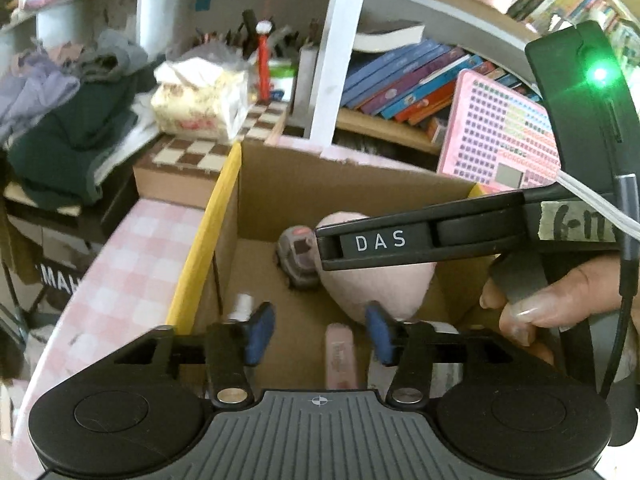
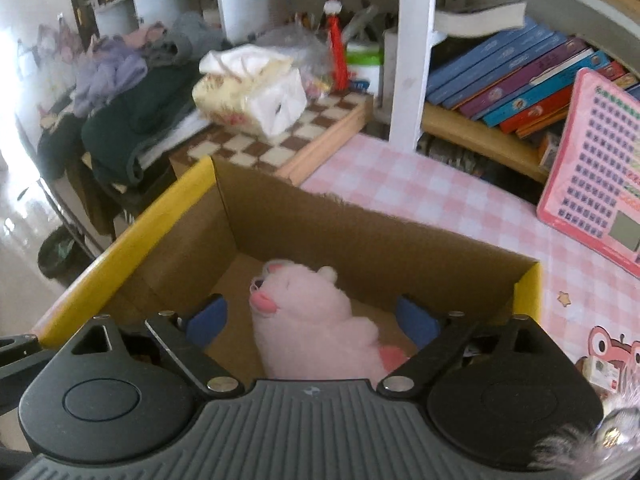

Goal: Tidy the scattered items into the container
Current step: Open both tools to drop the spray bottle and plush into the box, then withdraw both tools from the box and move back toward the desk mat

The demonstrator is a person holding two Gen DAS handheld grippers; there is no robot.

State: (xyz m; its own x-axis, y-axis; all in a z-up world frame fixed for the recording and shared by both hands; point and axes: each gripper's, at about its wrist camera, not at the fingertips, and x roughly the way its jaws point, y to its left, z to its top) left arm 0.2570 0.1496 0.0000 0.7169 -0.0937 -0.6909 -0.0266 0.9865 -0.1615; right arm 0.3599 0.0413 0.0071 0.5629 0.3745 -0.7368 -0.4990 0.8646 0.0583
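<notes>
A cardboard box (image 1: 208, 240) with yellow rims stands on the pink checked cloth. In the left wrist view it holds a grey and pink toy car (image 1: 298, 258), a pink plush (image 1: 380, 284), a small white item (image 1: 244, 304) and a slim pink item (image 1: 340, 356). My left gripper (image 1: 320, 334) hangs open over the slim pink item, its blue pads clear of it. The right wrist view shows the plush (image 2: 304, 320) lying in the box (image 2: 360, 240) between the wide-open pads of my right gripper (image 2: 312, 322), which do not touch it.
Behind the box are a chessboard case (image 2: 280, 148) with a tissue pack (image 2: 248, 96) on it, a shelf of books (image 2: 520, 80) and a pink toy tablet (image 2: 600, 168). Folded clothes (image 2: 132, 120) pile up at the left. A hand (image 1: 540, 304) holds the right gripper's handle.
</notes>
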